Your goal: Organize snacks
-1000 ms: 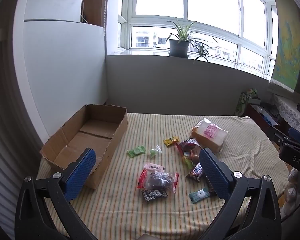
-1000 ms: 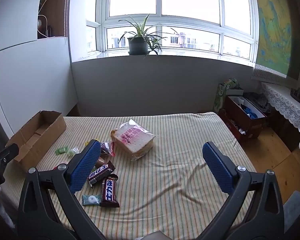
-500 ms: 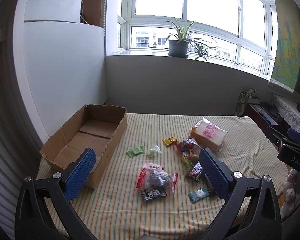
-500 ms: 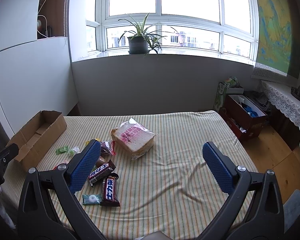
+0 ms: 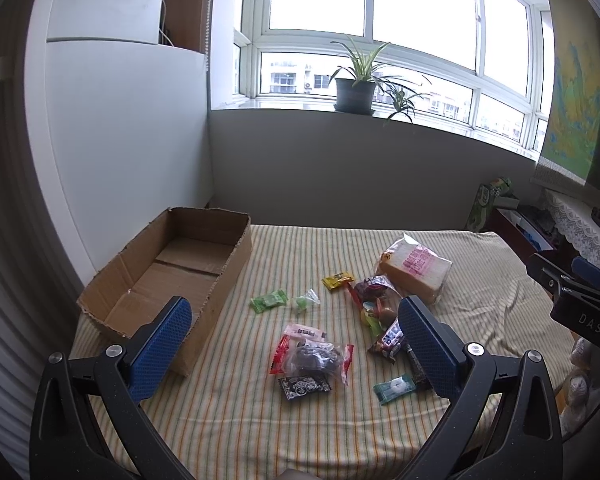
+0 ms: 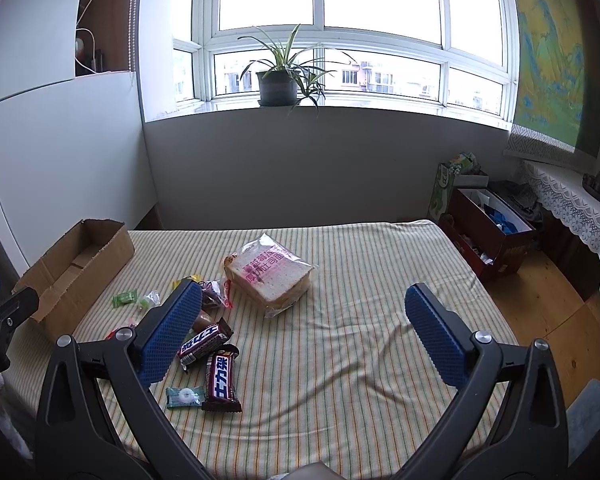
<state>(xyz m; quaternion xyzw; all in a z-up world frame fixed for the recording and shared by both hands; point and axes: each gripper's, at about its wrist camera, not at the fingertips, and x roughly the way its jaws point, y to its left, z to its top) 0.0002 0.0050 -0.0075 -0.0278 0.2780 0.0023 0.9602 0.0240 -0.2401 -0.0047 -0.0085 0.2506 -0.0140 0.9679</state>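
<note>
Nothing shifted, both tools (image 5: 290,340) (image 6: 304,330) hovering agape

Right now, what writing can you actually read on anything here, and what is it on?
"DAS": on the black body of the right hand-held gripper, seen from the left one.
"士力架": on the dark chocolate bar; a second chocolate bar carries the same print.
Pink characters on the bread bag: too blurred to read.
Small candy wrappers: too small to read.

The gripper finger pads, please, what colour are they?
Blue pads, textured, clearest in the right wrist view.
</note>
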